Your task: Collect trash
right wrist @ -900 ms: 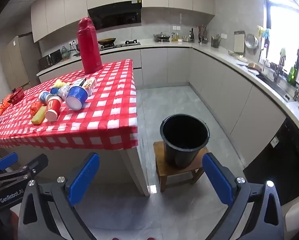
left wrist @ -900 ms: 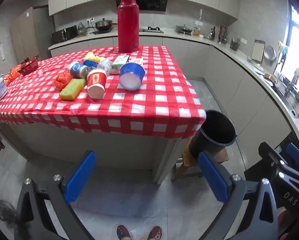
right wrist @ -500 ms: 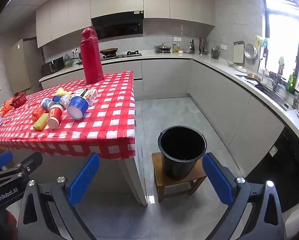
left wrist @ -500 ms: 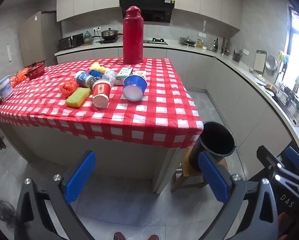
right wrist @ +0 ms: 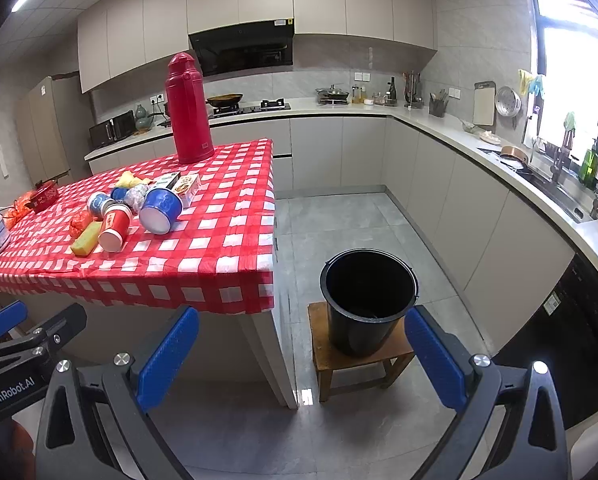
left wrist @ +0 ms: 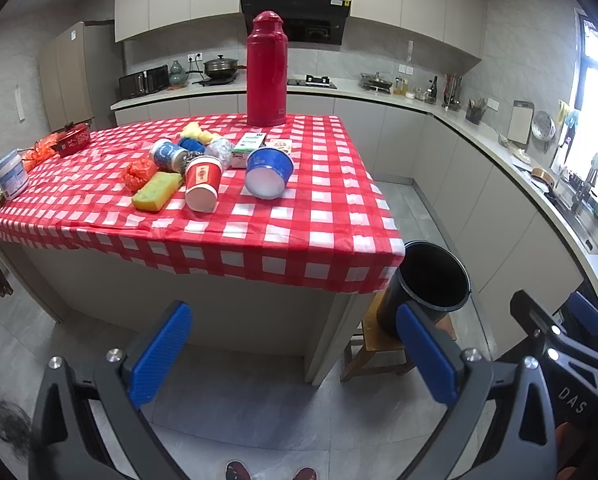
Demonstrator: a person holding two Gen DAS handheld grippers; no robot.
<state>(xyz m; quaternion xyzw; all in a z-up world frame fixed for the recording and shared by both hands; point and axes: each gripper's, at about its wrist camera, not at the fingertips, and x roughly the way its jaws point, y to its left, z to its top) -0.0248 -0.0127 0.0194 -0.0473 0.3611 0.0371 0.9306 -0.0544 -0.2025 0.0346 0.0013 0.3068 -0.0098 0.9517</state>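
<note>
Left wrist | red cup (left wrist: 203, 184): one | black bucket (left wrist: 433, 280): one | left gripper (left wrist: 295, 354), right gripper (right wrist: 301, 356): both spread apart, empty

Left tool (left wrist: 291, 350): both blue-padded fingers (left wrist: 159, 354) spread to full width, nothing between them, the tool tilted downward toward the floor in front of the table's near edge. Right tool (right wrist: 301, 354): fingers (right wrist: 435, 356) likewise spread wide and empty, tilted downward, off the table's near right corner. In the left wrist view the right tool appears at the lower right as a black frame with one blue pad; in the right wrist view the left tool (right wrist: 23, 336) appears at the lower left in the same way, so the two are held side by side. The tips of the person's shoes (left wrist: 271, 472) show at the bottom of the left wrist view.
</note>
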